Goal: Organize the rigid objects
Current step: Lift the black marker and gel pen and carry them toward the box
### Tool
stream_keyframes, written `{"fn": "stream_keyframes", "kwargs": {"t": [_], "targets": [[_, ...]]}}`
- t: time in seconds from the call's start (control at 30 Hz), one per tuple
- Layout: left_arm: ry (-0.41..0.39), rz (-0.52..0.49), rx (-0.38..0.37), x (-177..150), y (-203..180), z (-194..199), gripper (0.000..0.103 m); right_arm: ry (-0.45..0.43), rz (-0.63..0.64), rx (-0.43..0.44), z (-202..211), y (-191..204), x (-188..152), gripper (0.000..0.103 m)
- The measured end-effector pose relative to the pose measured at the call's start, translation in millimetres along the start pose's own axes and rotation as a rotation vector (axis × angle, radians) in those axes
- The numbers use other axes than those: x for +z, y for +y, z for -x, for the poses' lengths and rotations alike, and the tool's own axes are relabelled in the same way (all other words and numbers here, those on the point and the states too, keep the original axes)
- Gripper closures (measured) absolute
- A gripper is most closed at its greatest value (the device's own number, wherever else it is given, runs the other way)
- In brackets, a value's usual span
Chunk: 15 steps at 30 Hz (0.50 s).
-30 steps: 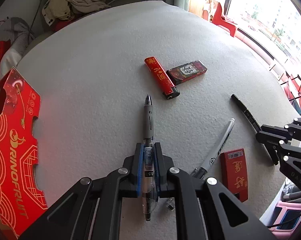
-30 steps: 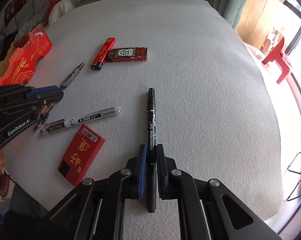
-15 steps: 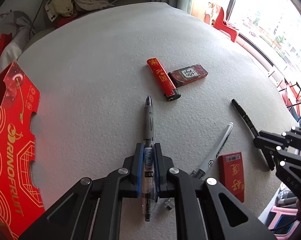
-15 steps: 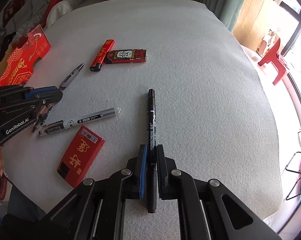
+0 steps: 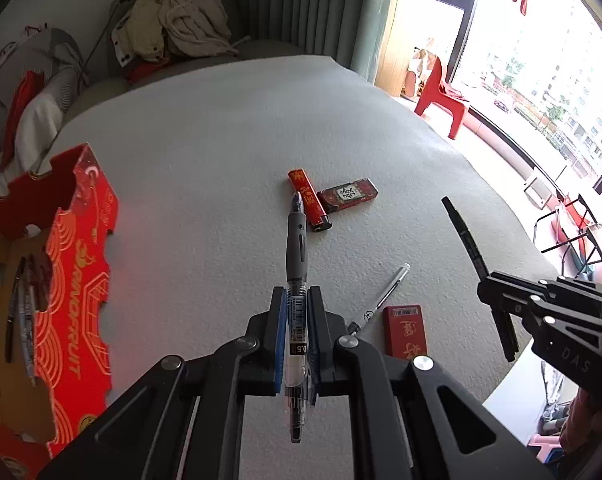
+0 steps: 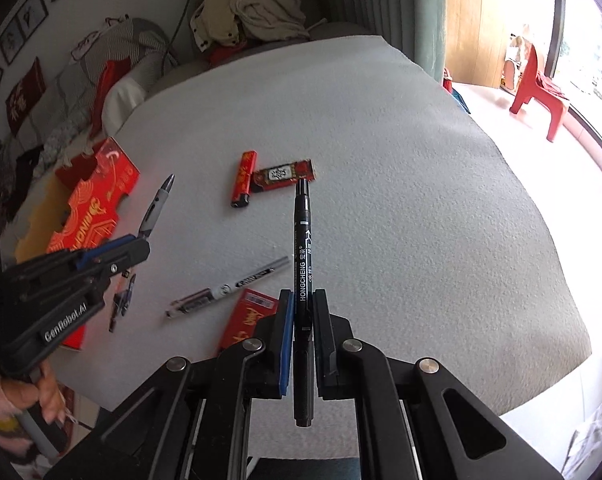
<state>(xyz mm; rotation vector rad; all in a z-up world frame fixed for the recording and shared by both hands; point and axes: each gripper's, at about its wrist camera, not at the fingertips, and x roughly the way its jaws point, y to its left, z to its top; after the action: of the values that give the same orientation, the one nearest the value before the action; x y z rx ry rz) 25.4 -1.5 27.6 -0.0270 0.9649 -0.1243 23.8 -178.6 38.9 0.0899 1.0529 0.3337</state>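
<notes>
Left gripper [image 5: 296, 320] clamps grey-grip clear gel pen [image 5: 296, 256]; right gripper [image 6: 303, 320] clamps black marker [image 6: 303, 256]; only left view shows pens inside red cardboard box [image 5: 77, 264] at 9 o'clock

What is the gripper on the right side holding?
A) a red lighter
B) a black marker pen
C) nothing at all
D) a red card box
B: in the right wrist view the right gripper is shut on the black marker pen, which sticks out past its fingers, while the red lighter lies on the table.
</notes>
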Motion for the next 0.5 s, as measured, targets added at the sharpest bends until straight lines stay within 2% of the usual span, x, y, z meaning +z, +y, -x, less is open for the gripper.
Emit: {"fn": "stream_keyframes", "kwargs": {"t": [0.23, 0.5], "targets": [[-0.039, -0.004, -0.011, -1, -5, 20, 0.092, -0.007, 0.003, 0.011, 11, 13, 0, 0.093], [-0.114, 0.022, -0.025, 0, 9, 52, 0.092, -0.039, 0.016, 0.031, 25, 37, 7, 0.093]]}}
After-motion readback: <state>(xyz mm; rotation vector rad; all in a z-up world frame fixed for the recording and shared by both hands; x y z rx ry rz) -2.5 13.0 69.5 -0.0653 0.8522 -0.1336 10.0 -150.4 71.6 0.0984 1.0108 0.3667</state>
